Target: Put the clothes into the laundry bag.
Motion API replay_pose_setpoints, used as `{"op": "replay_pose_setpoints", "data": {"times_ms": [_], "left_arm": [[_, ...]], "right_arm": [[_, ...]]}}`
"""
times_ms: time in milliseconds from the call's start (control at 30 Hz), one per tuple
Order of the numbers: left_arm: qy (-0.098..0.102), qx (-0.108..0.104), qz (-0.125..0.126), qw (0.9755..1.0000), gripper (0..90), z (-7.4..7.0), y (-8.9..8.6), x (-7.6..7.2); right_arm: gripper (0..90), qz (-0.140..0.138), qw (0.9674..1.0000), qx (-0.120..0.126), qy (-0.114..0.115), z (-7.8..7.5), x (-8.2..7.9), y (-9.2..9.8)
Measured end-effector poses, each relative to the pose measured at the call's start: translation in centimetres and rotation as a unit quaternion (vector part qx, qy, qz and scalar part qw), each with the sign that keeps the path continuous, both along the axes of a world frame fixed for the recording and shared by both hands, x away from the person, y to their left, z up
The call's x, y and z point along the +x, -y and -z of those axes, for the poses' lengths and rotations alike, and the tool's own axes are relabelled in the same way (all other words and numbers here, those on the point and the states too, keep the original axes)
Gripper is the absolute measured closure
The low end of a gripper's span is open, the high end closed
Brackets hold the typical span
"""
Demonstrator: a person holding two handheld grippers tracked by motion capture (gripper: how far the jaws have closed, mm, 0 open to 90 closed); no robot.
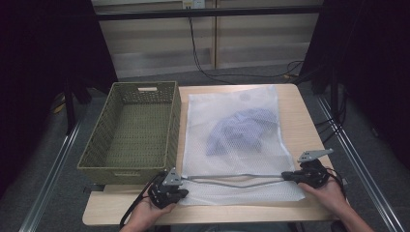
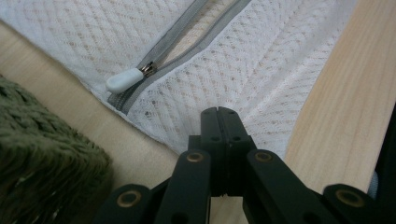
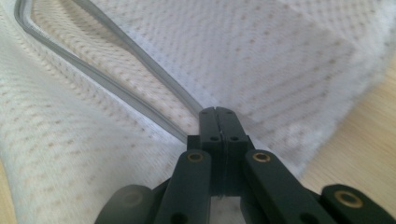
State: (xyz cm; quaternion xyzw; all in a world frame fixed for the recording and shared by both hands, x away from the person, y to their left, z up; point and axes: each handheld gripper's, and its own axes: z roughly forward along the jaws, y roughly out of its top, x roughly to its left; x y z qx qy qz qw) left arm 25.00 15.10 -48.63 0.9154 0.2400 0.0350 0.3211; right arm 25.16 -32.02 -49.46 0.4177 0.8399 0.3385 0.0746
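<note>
Lengthwise, mesh bag [image 1: 241, 140], zipper [image 1: 232, 180] nearest

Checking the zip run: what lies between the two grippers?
In the high view, the mesh bag's open grey zipper spans from left gripper to right gripper.

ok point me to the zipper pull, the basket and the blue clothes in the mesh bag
zipper pull [image 2: 123, 80], left gripper view, on its white tab
basket [image 1: 145, 87], high view, on its far rim
blue clothes [image 1: 240, 128], high view, middle of the bundle inside the mesh bag [image 1: 208, 104]
</note>
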Motion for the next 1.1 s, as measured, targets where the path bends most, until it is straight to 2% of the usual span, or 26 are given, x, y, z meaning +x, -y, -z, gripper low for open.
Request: {"op": "replay_pose_setpoints", "data": {"times_ms": [33,133,167,200,267,333,367,400,433,500,533,600,733,800,967,1100], "left_arm": [[0.001,0.005,-0.001,1.0000,90.0,0.0,-0.1,0.0],[-0.003,-0.002,-0.001,1.0000,88.8,0.0,0.0,0.2],[-0.007,-0.007,-0.004,0.9999,87.6,0.0,0.0,0.2],[-0.011,-0.010,-0.006,0.9999,83.4,0.0,0.0,0.2],[-0.002,-0.014,-0.002,0.9999,81.7,-0.1,0.1,0.1],[-0.002,-0.041,-0.005,0.9992,78.2,-0.6,0.1,-0.1],[0.006,-0.054,-0.008,0.9985,76.3,-0.9,0.1,-0.4],[0.023,-0.063,-0.011,0.9977,73.8,-1.5,0.0,-0.7],[0.031,-0.080,-0.021,0.9961,69.0,-1.9,-0.1,-0.9],[0.040,-0.102,-0.039,0.9932,58.4,-2.6,-0.3,-1.5],[0.045,-0.111,-0.044,0.9918,55.8,-2.9,-0.4,-1.8],[0.056,-0.121,-0.050,0.9898,49.6,-3.1,-0.7,-2.5],[0.058,-0.128,-0.065,0.9880,34.7,-3.3,-1.8,-3.6],[0.059,-0.140,-0.076,0.9855,27.7,-3.5,-2.4,-4.1],[0.080,-0.143,-0.097,0.9818,18.7,-4.0,-3.9,-5.1],[0.073,-0.135,-0.107,0.9823,17.2,-3.8,-4.4,-5.1]], "right_arm": [[90.0,0.002,1.0000,0.001,-0.002,0.0,0.0,0.1],[89.1,-0.003,1.0000,0.000,0.001,0.0,0.0,-0.1],[85.2,-0.006,1.0000,0.007,0.000,0.0,0.1,-0.1],[82.4,-0.005,0.9999,0.016,0.002,-0.1,0.1,0.0],[81.1,-0.004,0.9990,0.041,0.018,-0.7,0.0,0.2],[76.6,-0.004,0.9967,0.072,0.036,-1.2,-0.2,0.5],[72.2,-0.004,0.9952,0.086,0.045,-1.5,-0.4,0.5],[68.8,-0.004,0.9937,0.099,0.052,-1.8,-0.6,0.5],[65.8,-0.006,0.9915,0.115,0.061,-2.1,-0.8,0.5],[59.6,-0.004,0.9890,0.128,0.073,-2.6,-1.3,0.4],[57.3,-0.005,0.9880,0.133,0.078,-2.7,-1.5,0.4],[53.0,-0.004,0.9858,0.144,0.086,-3.1,-2.1,0.4],[47.3,0.001,0.9835,0.153,0.097,-3.4,-3.4,0.7],[44.3,0.006,0.9825,0.155,0.103,-3.6,-4.2,1.0],[39.6,0.025,0.9792,0.164,0.117,-3.9,-6.1,2.2],[37.2,0.033,0.9784,0.165,0.120,-4.0,-6.2,2.4]]}}
